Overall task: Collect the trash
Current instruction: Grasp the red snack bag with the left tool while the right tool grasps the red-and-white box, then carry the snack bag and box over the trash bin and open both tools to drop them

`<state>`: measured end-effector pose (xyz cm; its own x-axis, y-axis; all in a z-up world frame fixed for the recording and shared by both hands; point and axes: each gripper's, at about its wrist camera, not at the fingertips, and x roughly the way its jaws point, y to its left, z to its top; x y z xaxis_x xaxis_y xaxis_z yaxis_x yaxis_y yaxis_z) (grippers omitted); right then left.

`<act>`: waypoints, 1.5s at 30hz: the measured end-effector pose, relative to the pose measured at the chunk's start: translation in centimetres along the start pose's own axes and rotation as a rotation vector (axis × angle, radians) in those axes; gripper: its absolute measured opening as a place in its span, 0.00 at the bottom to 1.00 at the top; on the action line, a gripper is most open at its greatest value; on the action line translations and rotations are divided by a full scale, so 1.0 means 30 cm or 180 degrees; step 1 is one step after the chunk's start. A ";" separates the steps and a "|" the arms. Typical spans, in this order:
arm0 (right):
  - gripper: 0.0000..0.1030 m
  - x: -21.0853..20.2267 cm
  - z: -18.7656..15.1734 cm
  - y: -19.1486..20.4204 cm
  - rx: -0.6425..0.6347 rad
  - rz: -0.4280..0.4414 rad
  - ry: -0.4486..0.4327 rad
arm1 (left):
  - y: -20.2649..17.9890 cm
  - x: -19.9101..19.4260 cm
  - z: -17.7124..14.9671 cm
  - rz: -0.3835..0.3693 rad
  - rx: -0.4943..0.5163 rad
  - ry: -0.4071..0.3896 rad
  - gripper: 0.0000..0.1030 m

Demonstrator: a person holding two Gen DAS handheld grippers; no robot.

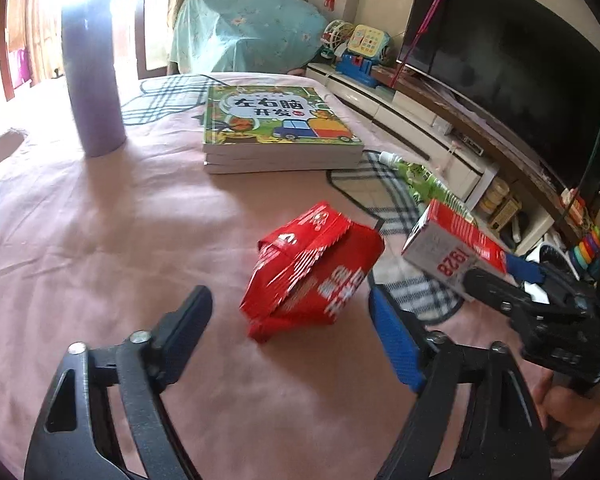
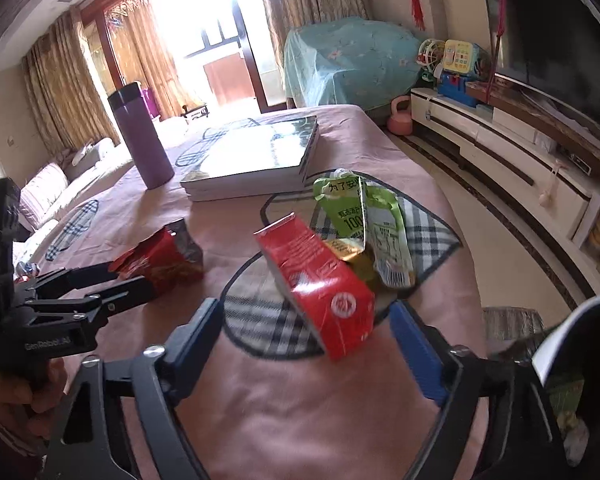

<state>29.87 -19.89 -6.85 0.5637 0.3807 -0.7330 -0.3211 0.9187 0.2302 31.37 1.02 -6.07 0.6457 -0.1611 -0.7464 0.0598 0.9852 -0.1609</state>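
A crumpled red snack bag [image 1: 312,276] lies on the pink tablecloth [image 1: 100,240]. It sits between the fingers of my left gripper [image 1: 288,292], which is open, with a gap showing beside the left finger. In the right wrist view the same bag [image 2: 160,260] lies at the tips of the left gripper [image 2: 136,276]. A red drink carton [image 2: 320,288] leans tilted against a green pouch [image 2: 340,208] and a gold wrapper [image 2: 344,248]. My right gripper [image 2: 306,306] straddles the carton's near end, open, with space at its left finger. The left wrist view shows that carton [image 1: 452,240] in the right gripper [image 1: 492,268].
A purple flask [image 2: 144,140] stands at the back left of the table. A stack of books [image 2: 256,160] lies behind the trash. The table's right edge drops to the floor, with a white TV cabinet [image 2: 500,148] and a television [image 1: 500,60] beyond. A hand [image 2: 20,392] grips the left tool.
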 end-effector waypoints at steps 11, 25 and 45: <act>0.33 -0.065 -0.061 -0.013 0.0176 0.0051 -0.0030 | -0.013 -0.014 -0.053 -0.0114 -0.0004 0.0089 0.07; 0.33 -0.271 -0.183 0.000 0.0414 0.0184 -0.0234 | -0.032 -0.207 -0.218 -0.0280 -0.0063 -0.0024 0.06; 0.33 -0.492 -0.301 -0.074 0.0720 0.0118 -0.0507 | -0.290 -0.320 -0.315 -0.0407 0.0403 -0.0016 0.06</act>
<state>15.38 -28.51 -2.32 0.6730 0.4099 -0.6156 -0.1758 0.8972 0.4052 17.46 -6.55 -3.61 0.6306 -0.2854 -0.7217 0.2369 0.9563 -0.1712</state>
